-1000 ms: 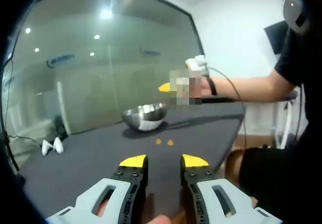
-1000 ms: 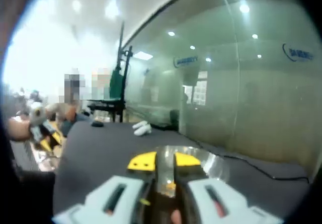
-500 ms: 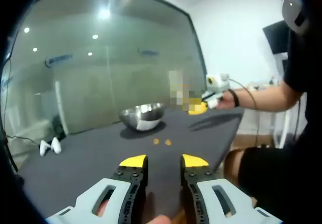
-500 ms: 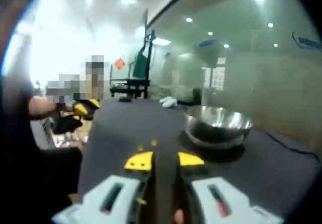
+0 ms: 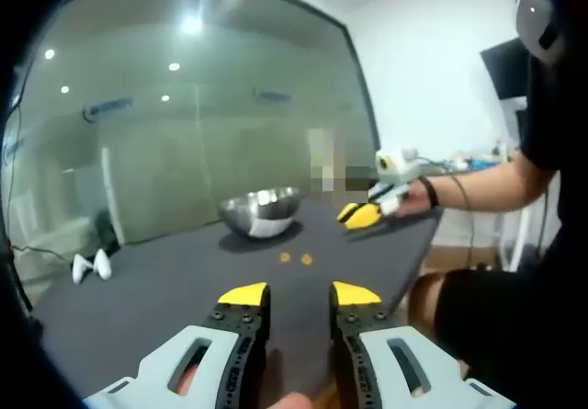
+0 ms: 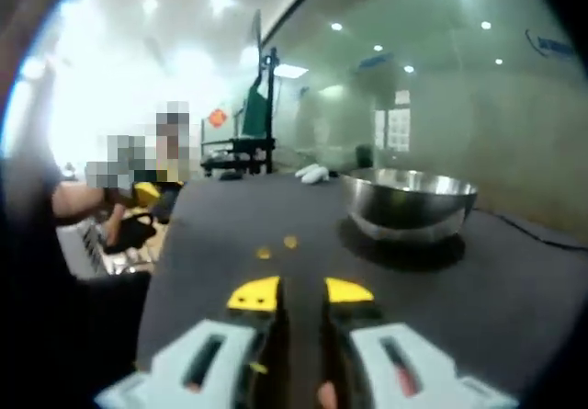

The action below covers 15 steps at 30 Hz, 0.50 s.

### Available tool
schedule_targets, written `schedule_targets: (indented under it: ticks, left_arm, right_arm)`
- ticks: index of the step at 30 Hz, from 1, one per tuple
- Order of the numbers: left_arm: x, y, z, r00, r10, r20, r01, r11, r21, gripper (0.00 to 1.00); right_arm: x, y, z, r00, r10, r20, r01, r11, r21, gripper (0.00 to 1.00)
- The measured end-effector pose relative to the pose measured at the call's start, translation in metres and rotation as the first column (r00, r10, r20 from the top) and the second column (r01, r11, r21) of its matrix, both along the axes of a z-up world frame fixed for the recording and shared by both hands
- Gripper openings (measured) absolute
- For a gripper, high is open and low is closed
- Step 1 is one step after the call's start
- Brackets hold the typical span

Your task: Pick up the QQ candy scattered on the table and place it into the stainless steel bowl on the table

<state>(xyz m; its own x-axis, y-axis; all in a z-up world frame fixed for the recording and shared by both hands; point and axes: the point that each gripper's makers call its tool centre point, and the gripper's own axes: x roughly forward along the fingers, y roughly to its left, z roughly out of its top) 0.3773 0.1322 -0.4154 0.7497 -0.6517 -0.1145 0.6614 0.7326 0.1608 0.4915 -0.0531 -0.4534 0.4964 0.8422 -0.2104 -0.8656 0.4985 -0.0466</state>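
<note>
1. Where the dark table (image 5: pixel 184 280) lies bare, two orange candies (image 5: pixel 296 258) sit side by side, near the steel bowl (image 5: pixel 262 211), at its 5 o'clock in the left gripper view.
2. Left gripper (image 5: pixel 299 294): jaws apart, nothing between, above the table.
3. Right gripper (image 6: pixel 300 291): jaws parted, empty; candies at its 12 o'clock, bowl at 1 o'clock.
4. White objects (image 5: pixel 94 266) lie at the table's far edge, by the glass wall (image 5: pixel 184 106).

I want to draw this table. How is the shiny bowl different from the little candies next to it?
The stainless steel bowl is silver and mirror-like; the two QQ candies are orange and dull. The bowl is far bigger, rises up from the table and has a hollow; the candies are tiny spots lying low. The bowl stands alone, the candies as a close pair. Both rest on the same dark table.
</note>
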Motion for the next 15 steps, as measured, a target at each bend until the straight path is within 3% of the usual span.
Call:
schedule_targets:
  ticks: [15]
  left_arm:
    - [-0.001, 0.001, -0.002, 1.000, 0.004, -0.002, -0.004, 1.000, 0.000, 0.27]
  right_arm:
    - [0.006, 0.057, -0.004, 0.988, 0.154, -0.007, -0.154, 0.986, -0.061, 0.18]
